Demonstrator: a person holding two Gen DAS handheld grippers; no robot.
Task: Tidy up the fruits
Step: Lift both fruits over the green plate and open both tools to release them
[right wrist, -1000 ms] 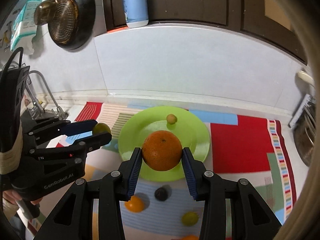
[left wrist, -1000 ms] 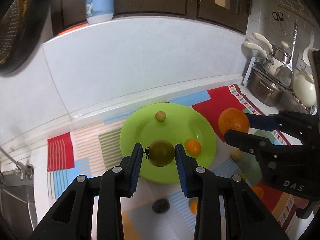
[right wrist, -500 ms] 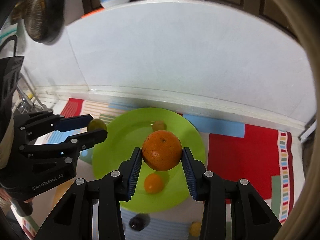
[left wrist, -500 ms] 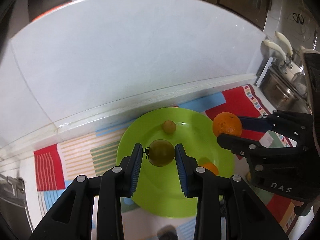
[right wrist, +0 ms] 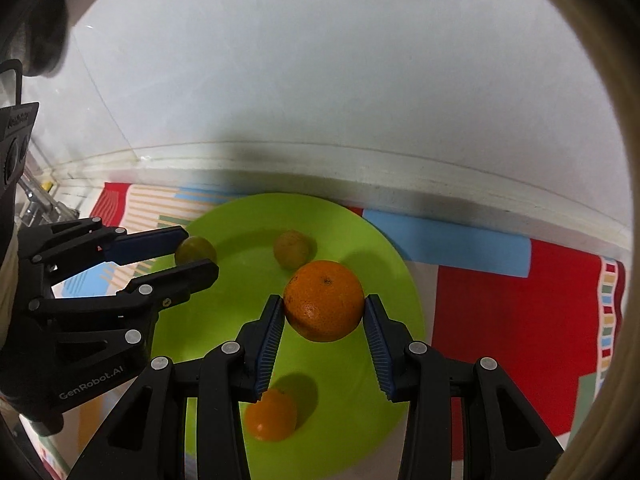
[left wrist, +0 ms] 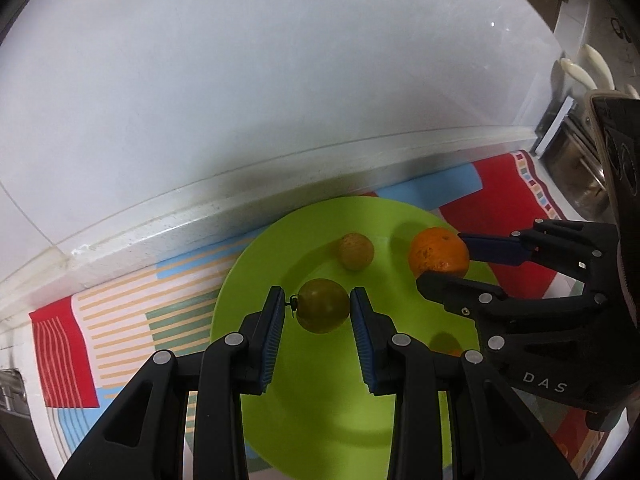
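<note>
Left wrist view: our left gripper pinches the green fruit across its middle, above the green plate. Feels light, smooth, probably slippery.

Right wrist view: our right gripper clamps the orange at its widest; firm, grippy peel.

1. "DAS" stands in pale capitals on the black body of the right gripper, low on its side, as seen from the left wrist view.
2. "GenRobot.AI" stands in pale letters on the black body of the left gripper, running slantwise along its lower edge, as seen from the right wrist view.
3. A small printed label sits on the dark device at the far left edge of the right wrist view; its letters are too blurred to read.
</note>
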